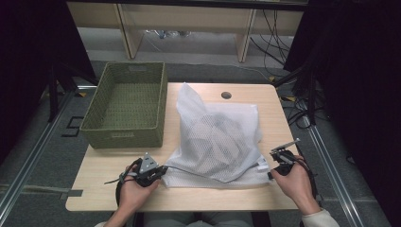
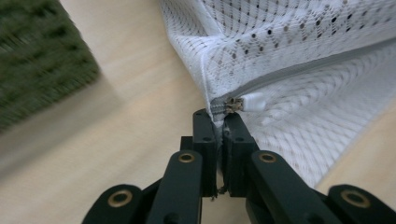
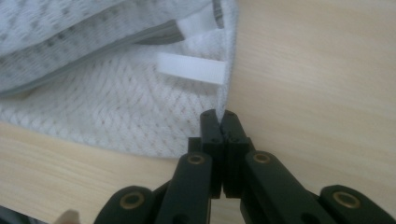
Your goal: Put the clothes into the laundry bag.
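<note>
Your right gripper (image 3: 219, 114) rises from the bottom edge, its two black jaws pressed flat together with no gap, their tips at the hem of the mesh bag (image 3: 107, 107). The frame does not settle whether fabric is pinched between them. You see the white bag across the upper left, lying on the pale wooden table (image 3: 317, 70). A white tab (image 3: 190, 68) sits on the bag just above your jaw tips; a grey zip line (image 3: 93, 49) runs along the bag above it.
</note>
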The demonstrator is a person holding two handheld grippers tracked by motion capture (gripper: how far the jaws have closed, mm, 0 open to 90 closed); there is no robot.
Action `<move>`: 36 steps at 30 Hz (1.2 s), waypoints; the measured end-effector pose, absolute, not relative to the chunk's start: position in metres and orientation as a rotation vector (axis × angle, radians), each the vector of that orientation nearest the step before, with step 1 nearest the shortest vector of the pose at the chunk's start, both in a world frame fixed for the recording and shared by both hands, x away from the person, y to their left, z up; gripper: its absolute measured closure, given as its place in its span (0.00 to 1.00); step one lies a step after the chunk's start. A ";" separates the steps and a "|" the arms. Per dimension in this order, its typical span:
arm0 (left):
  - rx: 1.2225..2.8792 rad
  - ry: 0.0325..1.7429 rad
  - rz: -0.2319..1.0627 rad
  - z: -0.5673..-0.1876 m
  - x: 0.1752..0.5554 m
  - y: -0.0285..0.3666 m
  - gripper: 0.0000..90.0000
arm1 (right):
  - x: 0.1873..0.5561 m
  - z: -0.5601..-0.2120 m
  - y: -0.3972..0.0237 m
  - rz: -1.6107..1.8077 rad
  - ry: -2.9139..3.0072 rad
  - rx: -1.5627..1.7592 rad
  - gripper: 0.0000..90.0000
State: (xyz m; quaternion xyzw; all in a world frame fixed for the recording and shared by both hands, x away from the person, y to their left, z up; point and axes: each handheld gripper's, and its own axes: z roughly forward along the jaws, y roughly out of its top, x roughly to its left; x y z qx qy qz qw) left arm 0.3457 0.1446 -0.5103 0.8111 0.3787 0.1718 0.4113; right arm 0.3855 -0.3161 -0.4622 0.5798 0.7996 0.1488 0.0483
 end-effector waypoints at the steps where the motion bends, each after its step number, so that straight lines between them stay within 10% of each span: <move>1: 2.017 0.989 0.389 -0.512 0.341 0.142 0.95 | 0.386 -0.462 -0.317 0.450 2.446 1.771 1.00; 11: 2.082 0.929 0.376 -0.516 0.331 0.148 0.89 | 0.384 -0.471 -0.305 0.326 2.561 1.726 0.96; 19: 2.075 0.896 0.445 -0.507 0.322 0.152 0.70 | 0.360 -0.406 -0.276 0.616 2.452 1.623 0.88; 36: 2.065 0.868 0.409 -0.507 0.312 0.153 0.59 | 0.367 -0.403 -0.133 0.951 2.773 1.205 0.85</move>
